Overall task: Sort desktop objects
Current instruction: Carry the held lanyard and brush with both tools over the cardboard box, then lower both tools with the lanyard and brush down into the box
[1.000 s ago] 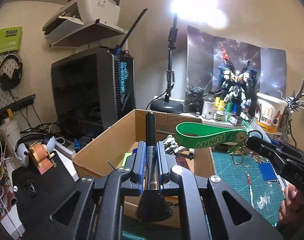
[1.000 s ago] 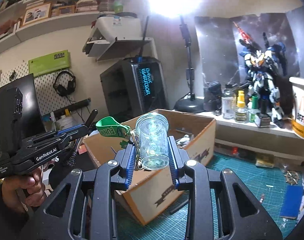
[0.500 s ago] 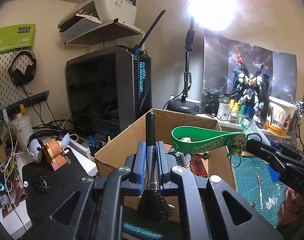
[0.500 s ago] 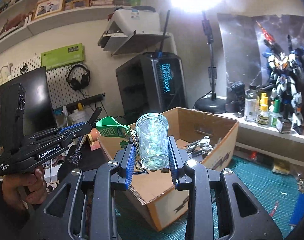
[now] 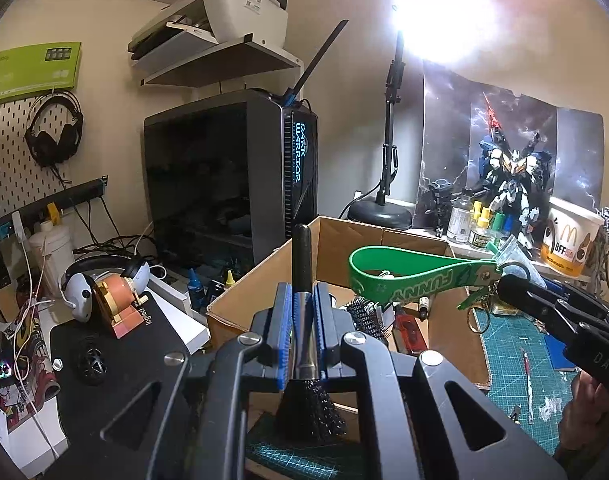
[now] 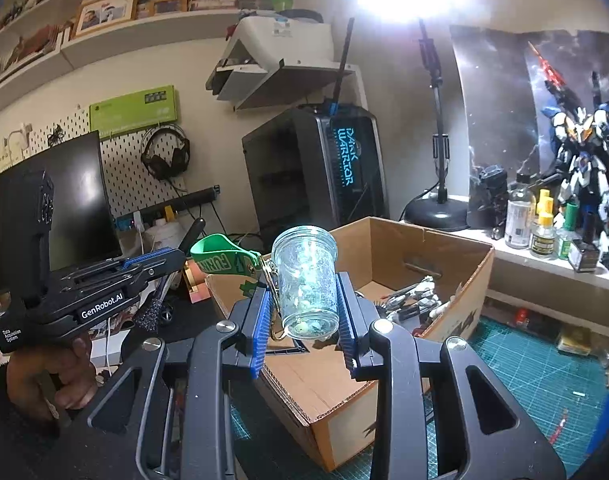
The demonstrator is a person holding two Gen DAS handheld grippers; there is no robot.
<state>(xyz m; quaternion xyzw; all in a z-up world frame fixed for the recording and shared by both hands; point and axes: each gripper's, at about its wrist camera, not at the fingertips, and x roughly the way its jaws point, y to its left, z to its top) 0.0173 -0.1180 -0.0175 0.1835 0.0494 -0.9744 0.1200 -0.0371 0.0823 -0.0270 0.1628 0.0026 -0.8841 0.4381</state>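
Observation:
My left gripper (image 5: 303, 320) is shut on a black brush (image 5: 302, 276), handle pointing forward, bristles toward the camera. It hovers at the near left edge of an open cardboard box (image 5: 260, 276). My right gripper (image 6: 304, 304) is shut on a small clear glass jar (image 6: 306, 280) with a green "FUNNY" strap (image 6: 218, 258) and keyring hanging from it, above the box's (image 6: 460, 312) near corner. The left wrist view shows the strap (image 5: 408, 280) over the box and the right gripper (image 5: 516, 286) at the right. The left gripper (image 6: 172, 258) shows at the left of the right wrist view.
The box holds a hairbrush (image 5: 364, 316), a red item (image 5: 406, 330) and model parts (image 6: 412, 300). A PC tower (image 5: 240, 176), a lamp base (image 5: 378, 214), paint bottles (image 5: 478, 224) and a robot figure (image 5: 508, 184) stand behind. Headphones (image 5: 104, 280) lie left; a green cutting mat (image 6: 536, 376) lies right.
Both grippers have shifted left relative to the box and risen slightly, still holding the brush and the jar. The box sits further right in both views.

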